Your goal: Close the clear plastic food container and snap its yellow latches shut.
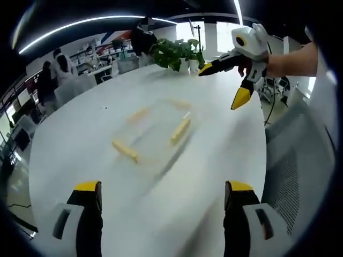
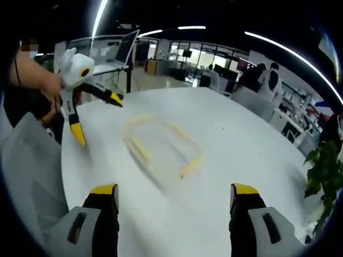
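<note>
The clear container with yellow latches is seen motion-blurred mid-table, contents can't be made out. Both the left gripper and right gripper are spread wide, nothing held.

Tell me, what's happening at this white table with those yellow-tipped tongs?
A person holds a two-jaw tool in each hand above a round white table. The left gripper and the right gripper are both open and hold nothing. Between them a clear plastic food container with yellow latches lies on the table, blurred by motion. Neither gripper touches it.
</note>
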A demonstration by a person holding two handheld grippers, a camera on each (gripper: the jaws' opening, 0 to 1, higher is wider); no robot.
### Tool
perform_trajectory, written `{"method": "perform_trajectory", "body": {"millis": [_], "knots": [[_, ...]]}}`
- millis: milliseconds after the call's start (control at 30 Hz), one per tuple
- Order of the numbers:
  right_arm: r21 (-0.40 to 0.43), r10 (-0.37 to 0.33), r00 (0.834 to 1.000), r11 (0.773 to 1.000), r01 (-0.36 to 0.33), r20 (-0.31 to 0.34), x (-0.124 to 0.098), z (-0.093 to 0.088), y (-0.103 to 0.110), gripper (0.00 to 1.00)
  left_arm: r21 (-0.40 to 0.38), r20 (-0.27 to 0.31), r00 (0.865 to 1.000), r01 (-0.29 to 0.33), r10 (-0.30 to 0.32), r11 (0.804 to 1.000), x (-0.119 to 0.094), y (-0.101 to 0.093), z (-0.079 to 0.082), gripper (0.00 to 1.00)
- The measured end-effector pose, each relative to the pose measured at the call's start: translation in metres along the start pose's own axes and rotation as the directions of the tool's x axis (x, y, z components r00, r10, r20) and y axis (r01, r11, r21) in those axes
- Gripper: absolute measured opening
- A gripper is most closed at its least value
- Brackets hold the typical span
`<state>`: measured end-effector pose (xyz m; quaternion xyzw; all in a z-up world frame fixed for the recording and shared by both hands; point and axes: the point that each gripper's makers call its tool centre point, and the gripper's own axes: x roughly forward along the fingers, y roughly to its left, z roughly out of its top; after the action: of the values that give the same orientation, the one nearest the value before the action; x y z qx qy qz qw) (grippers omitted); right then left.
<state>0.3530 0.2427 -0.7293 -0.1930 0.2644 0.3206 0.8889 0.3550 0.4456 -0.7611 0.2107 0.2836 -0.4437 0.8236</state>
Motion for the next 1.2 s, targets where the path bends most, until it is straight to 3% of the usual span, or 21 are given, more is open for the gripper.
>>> {"method": "perform_trajectory", "body": {"millis": [500, 800, 1200], "knots": [[0.026, -0.016, 0.999, 1.0, 0.015, 0.028, -0.016, -0.019, 0.011, 0.86, -0.064, 0.031, 0.999, 0.012, -0.01, 0.998, -0.008, -0.025, -0.016, 0.94], [0.046, -0.024, 0.999, 0.999, 0.023, 0.034, -0.025, -0.031, 0.015, 0.85, -0.086, 0.052, 0.999, 0.004, 0.001, 0.996, -0.017, -0.032, -0.017, 0.95], [0.088, -0.04, 0.997, 0.996, 0.034, 0.061, -0.036, -0.036, 0.022, 0.86, -0.148, 0.077, 0.997, -0.008, 0.02, 0.989, -0.03, -0.043, -0.03, 0.96]]}}
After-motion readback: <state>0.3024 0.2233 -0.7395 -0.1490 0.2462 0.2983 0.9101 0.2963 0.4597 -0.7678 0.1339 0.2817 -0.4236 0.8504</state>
